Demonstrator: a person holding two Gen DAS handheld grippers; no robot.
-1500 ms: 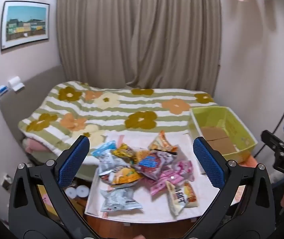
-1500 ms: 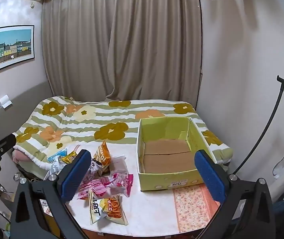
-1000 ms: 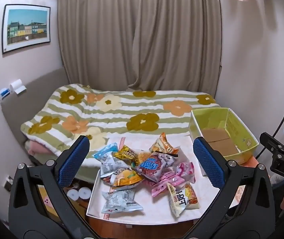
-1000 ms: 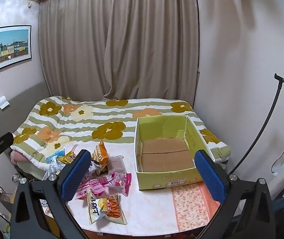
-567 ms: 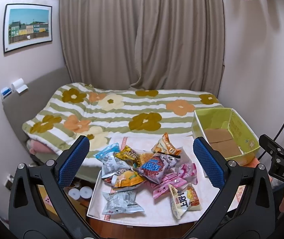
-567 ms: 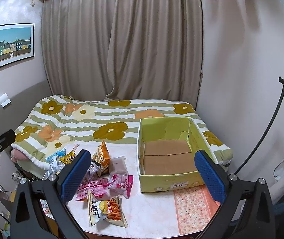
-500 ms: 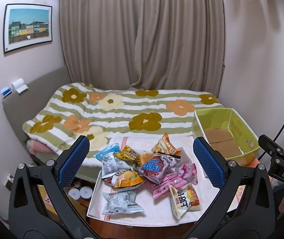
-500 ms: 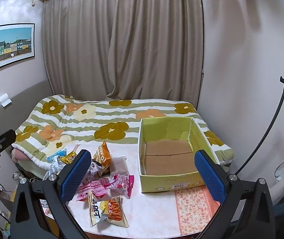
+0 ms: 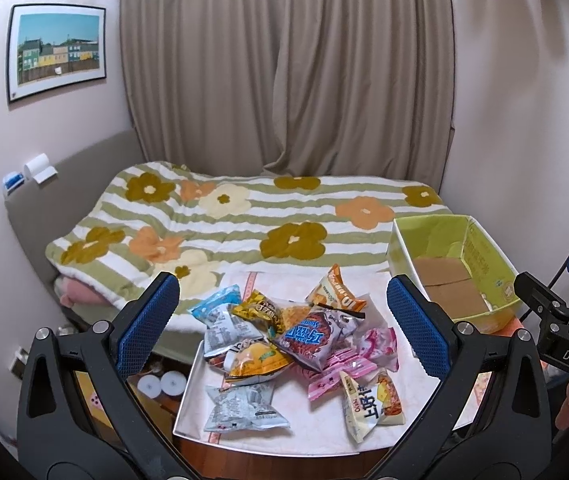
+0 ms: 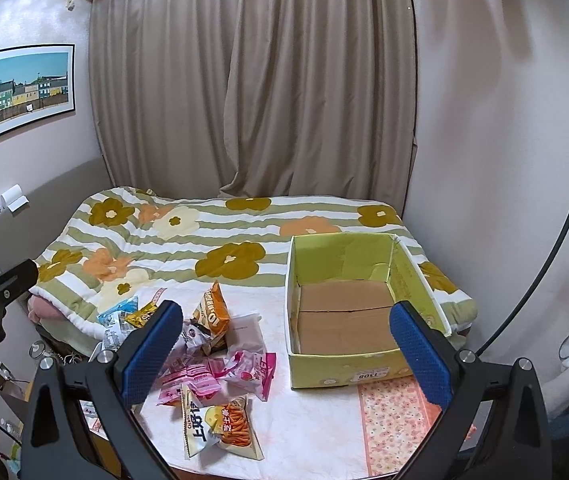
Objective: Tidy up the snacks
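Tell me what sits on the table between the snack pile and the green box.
Nothing: in the right wrist view, only bare white tablecloth separates the snack pile from the green box.

Both wrist views face the table [image 9: 244, 438] from above, sharing snacks [image 10: 220, 428].

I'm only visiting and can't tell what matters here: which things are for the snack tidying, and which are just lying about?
For the job:
snack packets
green cardboard box, nothing in it
left gripper, open
right gripper, open

Just lying about:
flowered quilt
framed picture
curtain
white rolls beneath the table
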